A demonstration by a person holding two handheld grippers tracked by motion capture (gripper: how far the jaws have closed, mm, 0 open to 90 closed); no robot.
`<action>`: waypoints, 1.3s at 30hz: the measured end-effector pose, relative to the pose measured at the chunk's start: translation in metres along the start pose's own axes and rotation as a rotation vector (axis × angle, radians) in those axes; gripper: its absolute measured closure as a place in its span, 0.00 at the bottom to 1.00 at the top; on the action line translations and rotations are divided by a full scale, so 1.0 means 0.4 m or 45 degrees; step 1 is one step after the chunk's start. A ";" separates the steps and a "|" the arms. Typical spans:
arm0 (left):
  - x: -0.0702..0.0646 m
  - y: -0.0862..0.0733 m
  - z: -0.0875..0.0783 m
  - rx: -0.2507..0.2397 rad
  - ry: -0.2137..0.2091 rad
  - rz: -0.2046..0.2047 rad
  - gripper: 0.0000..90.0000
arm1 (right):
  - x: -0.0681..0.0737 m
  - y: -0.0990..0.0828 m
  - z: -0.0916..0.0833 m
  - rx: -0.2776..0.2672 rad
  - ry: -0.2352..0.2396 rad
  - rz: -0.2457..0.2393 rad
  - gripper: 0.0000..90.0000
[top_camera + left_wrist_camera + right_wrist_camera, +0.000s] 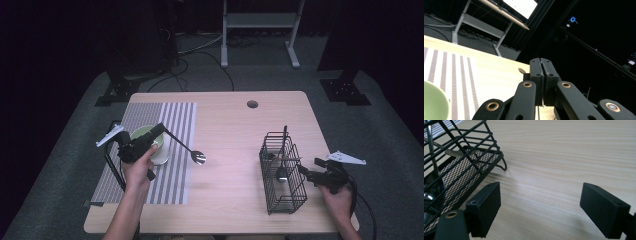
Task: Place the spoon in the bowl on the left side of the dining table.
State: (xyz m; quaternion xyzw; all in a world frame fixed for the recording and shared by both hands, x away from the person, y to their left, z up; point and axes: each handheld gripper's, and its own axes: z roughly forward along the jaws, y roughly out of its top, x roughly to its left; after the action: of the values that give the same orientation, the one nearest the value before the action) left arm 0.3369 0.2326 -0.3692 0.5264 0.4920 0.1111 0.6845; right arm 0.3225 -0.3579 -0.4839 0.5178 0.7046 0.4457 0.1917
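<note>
A pale wood worktop (230, 130) carries a striped mat (165, 120), dark room behind. The left tool (161, 129) grips a spoon (199, 157); the right tool (311, 175) gapes wide beside a wire basket (290, 195)

Glossy metal spoon (198, 157), black wire basket (281, 175) (mesh floor), matt wood-grain table (235, 125), striped cloth mat (165, 120)

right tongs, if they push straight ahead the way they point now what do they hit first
Probably the black wire basket: the open right tongs point at its near side in the high view. In their own view, bare wooden table lies between the jaws, so depth is unclear.
</note>
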 end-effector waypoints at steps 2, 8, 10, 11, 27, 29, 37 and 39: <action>0.010 0.004 -0.007 -0.006 0.017 -0.003 0.99 | 0.000 0.000 0.000 0.000 0.000 -0.001 0.18; 0.024 0.012 -0.020 -0.017 0.042 0.000 0.99 | 0.000 0.000 0.000 0.000 0.000 -0.002 0.18; 0.032 0.017 -0.029 -0.025 0.059 -0.003 0.99 | 0.000 0.000 0.000 0.000 0.001 -0.001 0.18; 0.034 0.018 -0.031 -0.027 0.060 0.000 0.99 | 0.000 0.000 0.000 0.000 0.001 0.000 0.18; 0.059 0.043 -0.059 -0.071 0.115 -0.004 0.99 | 0.000 0.000 0.000 0.002 0.001 -0.001 0.18; 0.062 0.047 -0.062 -0.072 0.119 -0.002 0.99 | 0.000 0.000 0.000 0.001 0.001 -0.002 0.18; 0.073 0.062 -0.077 -0.091 0.149 0.003 0.99 | 0.000 0.000 0.000 0.002 0.001 -0.001 0.18; 0.078 0.066 -0.081 -0.099 0.160 0.001 0.99 | 0.000 0.000 0.000 0.002 0.001 -0.002 0.18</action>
State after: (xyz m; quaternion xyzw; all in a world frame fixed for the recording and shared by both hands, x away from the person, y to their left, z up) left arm 0.3364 0.2846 -0.3634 0.4917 0.5291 0.1633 0.6720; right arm 0.3226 -0.3578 -0.4839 0.5172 0.7054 0.4453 0.1913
